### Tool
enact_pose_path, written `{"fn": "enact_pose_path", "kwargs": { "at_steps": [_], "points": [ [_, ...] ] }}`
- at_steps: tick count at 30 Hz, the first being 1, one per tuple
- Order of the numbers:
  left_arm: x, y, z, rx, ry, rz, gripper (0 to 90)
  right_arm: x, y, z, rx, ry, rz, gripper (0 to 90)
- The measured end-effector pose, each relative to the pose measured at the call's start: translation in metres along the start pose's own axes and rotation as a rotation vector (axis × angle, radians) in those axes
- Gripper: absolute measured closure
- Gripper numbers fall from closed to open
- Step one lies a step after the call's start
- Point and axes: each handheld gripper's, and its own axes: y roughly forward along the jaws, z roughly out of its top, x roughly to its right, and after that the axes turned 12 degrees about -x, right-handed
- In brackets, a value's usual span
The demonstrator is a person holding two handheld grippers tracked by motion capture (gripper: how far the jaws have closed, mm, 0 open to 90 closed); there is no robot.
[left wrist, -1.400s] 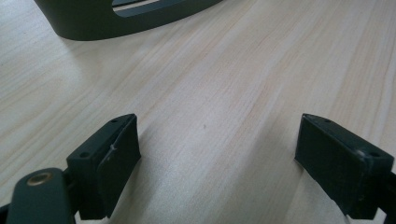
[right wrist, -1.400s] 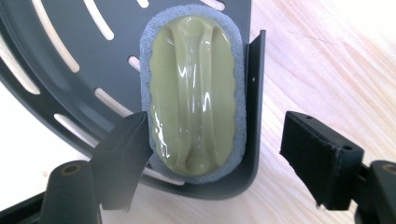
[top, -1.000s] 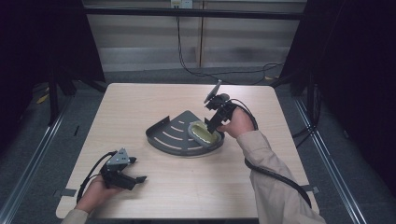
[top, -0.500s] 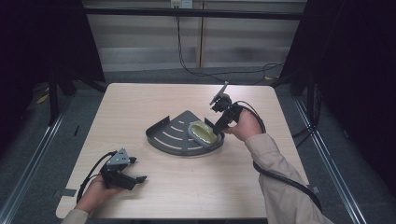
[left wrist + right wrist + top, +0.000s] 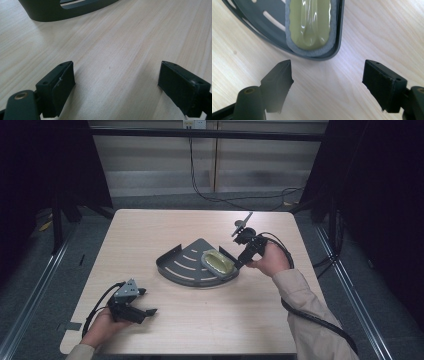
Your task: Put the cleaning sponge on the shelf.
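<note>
Table evenly lit, surroundings dark; glare on green pouch; near tongs soft-focused.

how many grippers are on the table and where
2. The left gripper sits at the table's near left corner, jaws open over bare wood. The right gripper is just right of the grey fan-shaped tray, jaws open beside the tray corner holding the green sponge.

A dark grey fan-shaped slotted plastic tray held a glossy olive-green packet with a pale grey crimped border just ahead of the black right gripper, on a pale wood-grain table.
</note>
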Motion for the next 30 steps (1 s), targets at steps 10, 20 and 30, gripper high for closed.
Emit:
{"fn": "enact_pose_path", "kwargs": {
  "at_steps": [10,20,30],
  "points": [
    [0.0,0.0,0.0,-0.001,-0.002,-0.001,13.3,-0.004,0.005,-0.019,-0.023,-0.032,0.002,23.3],
    [0.0,0.0,0.0,-0.001,-0.002,-0.001,13.3,-0.003,0.011,-0.036,-0.024,-0.05,0.016,22.4],
    [0.0,0.0,0.0,-0.001,-0.001,0.0,13.3,-0.002,0.02,-0.053,-0.014,-0.059,0.034,22.6]
  ]
}}
